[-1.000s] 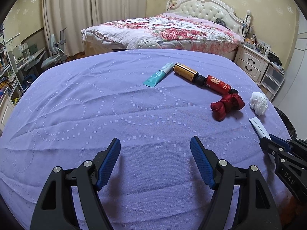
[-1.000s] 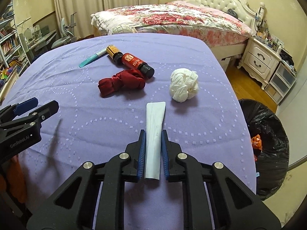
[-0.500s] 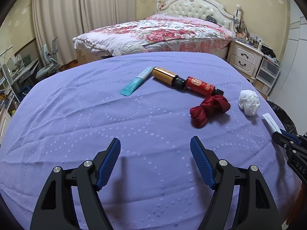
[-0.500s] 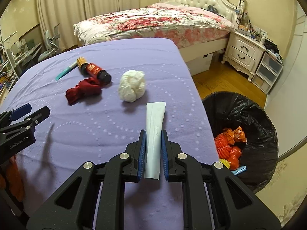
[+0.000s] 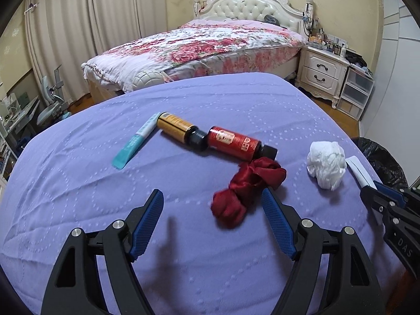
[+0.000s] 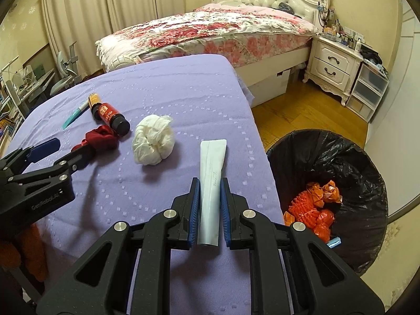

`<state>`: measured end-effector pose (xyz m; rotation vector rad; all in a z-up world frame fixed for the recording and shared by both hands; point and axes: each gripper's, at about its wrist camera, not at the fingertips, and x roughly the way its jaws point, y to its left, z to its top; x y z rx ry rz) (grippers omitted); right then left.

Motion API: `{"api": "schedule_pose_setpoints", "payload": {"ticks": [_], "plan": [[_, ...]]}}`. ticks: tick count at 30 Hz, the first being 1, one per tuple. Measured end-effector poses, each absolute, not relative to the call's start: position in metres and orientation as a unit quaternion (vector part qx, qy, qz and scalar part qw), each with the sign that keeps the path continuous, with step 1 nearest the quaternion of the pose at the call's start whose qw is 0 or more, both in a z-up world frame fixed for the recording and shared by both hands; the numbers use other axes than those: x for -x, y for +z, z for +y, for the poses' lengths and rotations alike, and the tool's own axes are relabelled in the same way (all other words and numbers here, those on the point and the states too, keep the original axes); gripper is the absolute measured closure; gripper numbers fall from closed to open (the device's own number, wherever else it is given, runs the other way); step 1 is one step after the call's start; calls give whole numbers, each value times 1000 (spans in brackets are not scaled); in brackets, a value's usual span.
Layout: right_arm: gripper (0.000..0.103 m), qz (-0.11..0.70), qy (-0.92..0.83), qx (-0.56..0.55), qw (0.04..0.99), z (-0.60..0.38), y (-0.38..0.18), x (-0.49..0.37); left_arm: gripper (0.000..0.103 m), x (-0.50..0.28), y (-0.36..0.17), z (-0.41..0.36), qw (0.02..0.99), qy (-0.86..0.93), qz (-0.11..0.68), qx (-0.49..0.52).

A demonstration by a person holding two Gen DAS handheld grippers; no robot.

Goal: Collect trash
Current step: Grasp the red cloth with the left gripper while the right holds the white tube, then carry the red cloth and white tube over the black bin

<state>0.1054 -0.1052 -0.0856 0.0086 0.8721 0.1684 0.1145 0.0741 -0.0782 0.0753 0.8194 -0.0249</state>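
We are in a bedroom, with a bed (image 5: 210,44) under a flowered cover at the back, a white nightstand (image 6: 333,65) beside it, and a table (image 5: 78,183) draped in purple cloth in front of us. Our right gripper (image 6: 209,204) has its fingers clenched on a flat white tube (image 6: 211,183), held over the table's right edge with its wide crimped end pointing away from us. On the floor just beyond that edge stands a bin (image 6: 328,157) lined with a black bag, with crumpled orange scraps (image 6: 315,204) lying inside. Our left gripper (image 5: 212,223) hangs above the near part of the table with its fingers spread wide and nothing between them; a bunched red cloth (image 5: 246,189) lies just ahead of its right finger. Touching the far end of that cloth is a red-labelled bottle (image 5: 236,141), lying end to end with a yellow-labelled bottle (image 5: 176,126). A small teal tube (image 5: 136,141) lies just left of the yellow one. A crumpled white tissue (image 6: 153,143) sits near the right edge, between the red cloth and the held tube.
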Motion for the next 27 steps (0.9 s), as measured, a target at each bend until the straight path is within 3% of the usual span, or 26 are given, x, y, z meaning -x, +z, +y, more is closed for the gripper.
{"api": "schedule_pose_setpoints", "payload": {"ticks": [5,7,9,11,27], "plan": [[87,421,85,-9,903,-106,-86,-107,29,-124,-80,70,913,-26,407,-37],[87,421,86,-11,903,-107,-86,-106,42,-123,-82,68,911,-34,409,-40],[87,421,86,-11,903,-107,-86,-106,62,-122,-84,66,908,-44,416,-42],[87,421,86,-10,903,-107,-86,-106,71,-120,-85,66,906,-50,418,-40],[87,413,89,-5,906,-104,-80,-87,75,-79,-75,69,918,-57,393,-5]]}}
